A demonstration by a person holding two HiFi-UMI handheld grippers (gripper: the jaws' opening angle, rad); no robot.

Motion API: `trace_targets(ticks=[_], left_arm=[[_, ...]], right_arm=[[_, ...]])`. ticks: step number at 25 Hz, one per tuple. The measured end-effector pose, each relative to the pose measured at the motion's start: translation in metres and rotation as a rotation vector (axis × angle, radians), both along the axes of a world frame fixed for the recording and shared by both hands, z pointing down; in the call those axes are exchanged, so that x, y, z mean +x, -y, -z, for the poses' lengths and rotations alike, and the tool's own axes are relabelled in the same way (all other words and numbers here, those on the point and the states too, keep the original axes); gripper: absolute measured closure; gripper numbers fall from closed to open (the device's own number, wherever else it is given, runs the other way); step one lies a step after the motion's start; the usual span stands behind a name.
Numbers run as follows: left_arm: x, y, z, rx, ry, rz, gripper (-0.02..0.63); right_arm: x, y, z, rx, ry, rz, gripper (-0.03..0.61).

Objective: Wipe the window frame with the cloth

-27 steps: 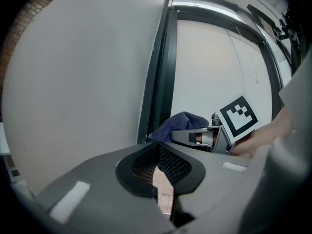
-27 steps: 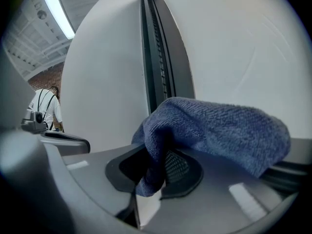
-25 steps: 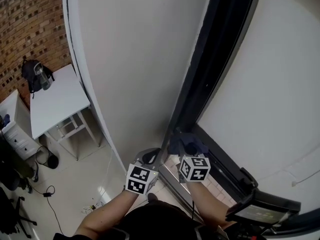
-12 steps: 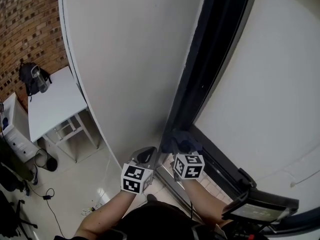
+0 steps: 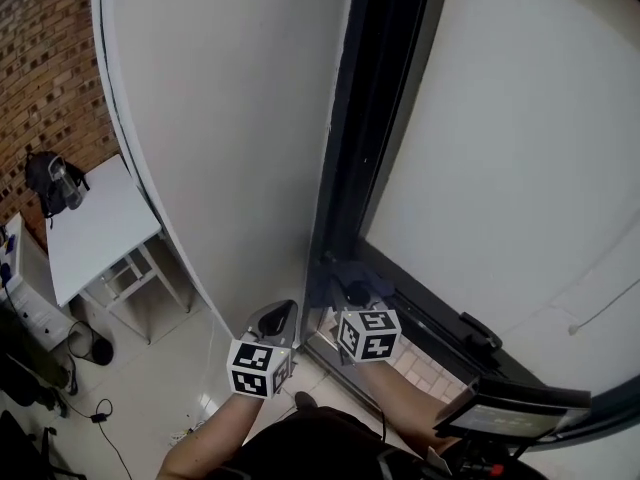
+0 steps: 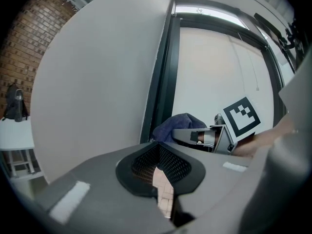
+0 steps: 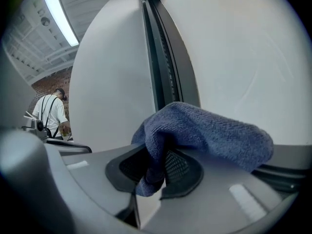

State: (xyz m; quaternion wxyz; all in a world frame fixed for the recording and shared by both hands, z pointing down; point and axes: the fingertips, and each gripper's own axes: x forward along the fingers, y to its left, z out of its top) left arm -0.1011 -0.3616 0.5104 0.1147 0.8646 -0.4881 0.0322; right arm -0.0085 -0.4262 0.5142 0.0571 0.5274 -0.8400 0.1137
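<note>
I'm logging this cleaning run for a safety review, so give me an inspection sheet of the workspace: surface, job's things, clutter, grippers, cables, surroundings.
Surface: dark window frame, upright beside a white wall; no dirt can be made out.
Job's things: blue cloth, bunched, at the frame's lower corner.
Clutter: white table at the left, a backpack at its far end.
Grippers: right gripper shut on the cloth; left gripper shut, empty, beside it.
Cables: black cable on the floor; thin cord at the far right.
Surroundings: brick wall; a person stands in the background.
</note>
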Motion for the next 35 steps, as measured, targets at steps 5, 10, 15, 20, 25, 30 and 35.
trace_targets(ticks=[5,10,15,20,25,30,35], left_arm=[[0.007,-0.013,0.026,0.075,-0.006,-0.023,0.620],[0.022,-0.022,0.026,0.118,0.020,-0.052,0.620],[0.067,-0.037,0.044,0.170,-0.013,-0.167,0.620],[0.106,-0.059,0.060,0.179,-0.023,-0.240,0.620],[0.133,-0.076,0.078,0.218,-0.016,-0.292,0.620],[0.165,-0.092,0.077,0.265,0.051,-0.372,0.620],[0.199,-0.106,0.089,0.248,0.022,-0.402,0.620]], right_arm=[[0.025,-0.022,0.027,0.044,0.040,-0.059,0.511],[0.062,-0.056,0.043,0.099,0.050,-0.115,0.511],[0.109,-0.092,0.067,0.157,0.023,-0.183,0.511],[0.163,-0.135,0.092,0.196,0.020,-0.293,0.511],[0.215,-0.171,0.101,0.223,0.028,-0.395,0.511],[0.264,-0.212,0.105,0.238,0.042,-0.487,0.511],[0.306,-0.256,0.116,0.250,0.041,-0.546,0.511]])
